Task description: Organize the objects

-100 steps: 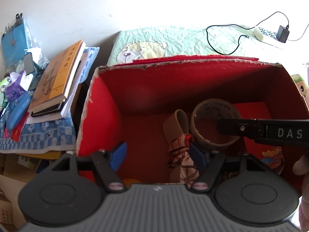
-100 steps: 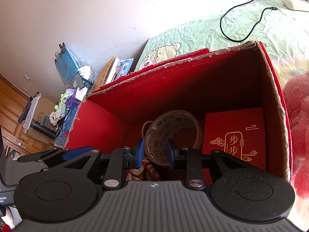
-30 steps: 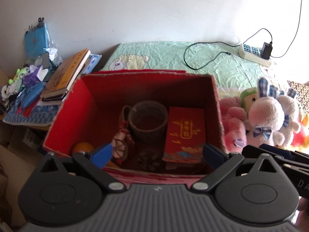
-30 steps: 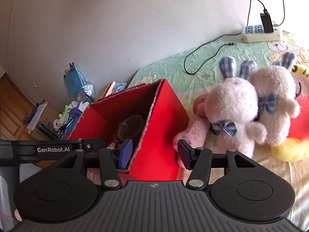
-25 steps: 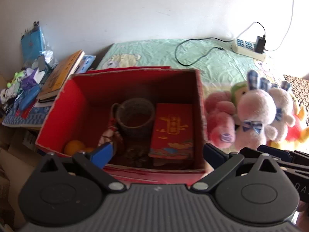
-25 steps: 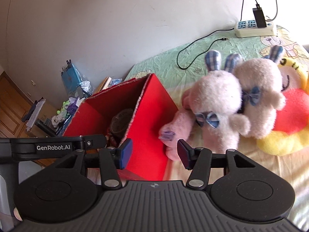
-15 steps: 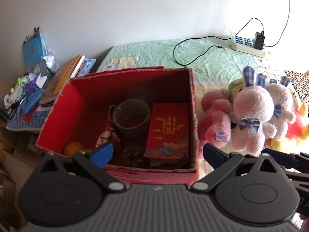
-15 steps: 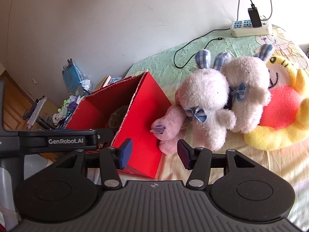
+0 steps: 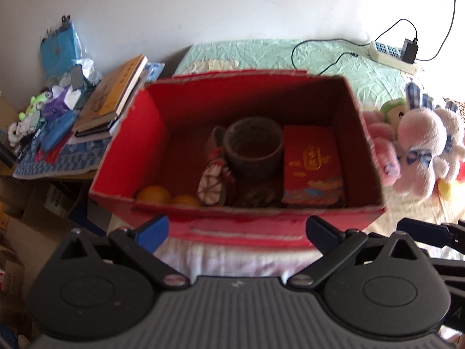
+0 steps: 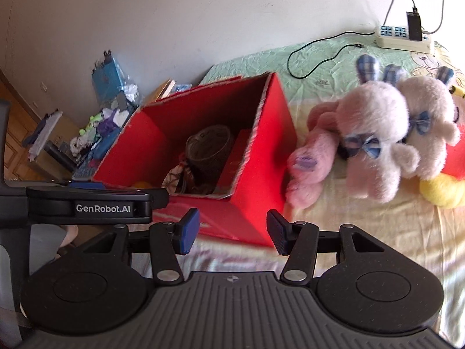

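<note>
The red cardboard box (image 9: 130,157) stands on the bed, holding a roll of tape (image 9: 253,148), a red envelope packet (image 9: 312,165), a patterned cloth pouch (image 9: 214,181) and two orange balls (image 9: 153,194). Both the left gripper (image 9: 237,231) and the right gripper (image 10: 233,230) are spread wide and empty, now withdrawn to the box's near side, whereas 3.3 s ago they reached inside around the tape. The pink plush rabbit (image 10: 375,133) lies just right of the box, nearer than half a second ago.
</note>
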Action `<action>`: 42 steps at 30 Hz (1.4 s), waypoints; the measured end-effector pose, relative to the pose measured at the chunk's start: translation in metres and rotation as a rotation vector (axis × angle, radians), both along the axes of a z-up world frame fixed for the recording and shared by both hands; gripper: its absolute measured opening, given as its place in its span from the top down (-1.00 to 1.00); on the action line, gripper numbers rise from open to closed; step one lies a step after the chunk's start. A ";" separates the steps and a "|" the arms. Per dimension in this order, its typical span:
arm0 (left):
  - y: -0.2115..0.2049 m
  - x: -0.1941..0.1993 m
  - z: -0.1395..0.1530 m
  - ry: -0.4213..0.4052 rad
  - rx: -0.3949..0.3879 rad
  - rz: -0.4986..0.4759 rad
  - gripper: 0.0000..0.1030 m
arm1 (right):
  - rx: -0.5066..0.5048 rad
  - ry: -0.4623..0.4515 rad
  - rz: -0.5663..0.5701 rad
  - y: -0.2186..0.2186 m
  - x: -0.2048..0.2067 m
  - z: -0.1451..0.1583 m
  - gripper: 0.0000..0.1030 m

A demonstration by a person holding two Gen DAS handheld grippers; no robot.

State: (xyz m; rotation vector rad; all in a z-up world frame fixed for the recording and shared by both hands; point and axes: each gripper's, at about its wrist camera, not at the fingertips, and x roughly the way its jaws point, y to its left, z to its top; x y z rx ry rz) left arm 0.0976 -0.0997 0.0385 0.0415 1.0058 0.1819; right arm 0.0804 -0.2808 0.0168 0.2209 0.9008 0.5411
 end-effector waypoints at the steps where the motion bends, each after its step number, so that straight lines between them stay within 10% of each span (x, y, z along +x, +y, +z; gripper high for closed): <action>1: 0.005 -0.002 -0.003 0.011 0.000 -0.008 -0.96 | -0.022 0.000 -0.001 0.007 -0.003 0.000 -0.07; 12: 0.051 -0.015 -0.031 0.109 -0.048 -0.045 -0.95 | -0.092 0.089 -0.107 0.050 -0.015 -0.015 -0.05; 42: 0.080 0.031 0.026 -0.083 0.002 -0.066 -0.98 | -0.094 -0.053 -0.201 0.079 0.010 0.039 -0.17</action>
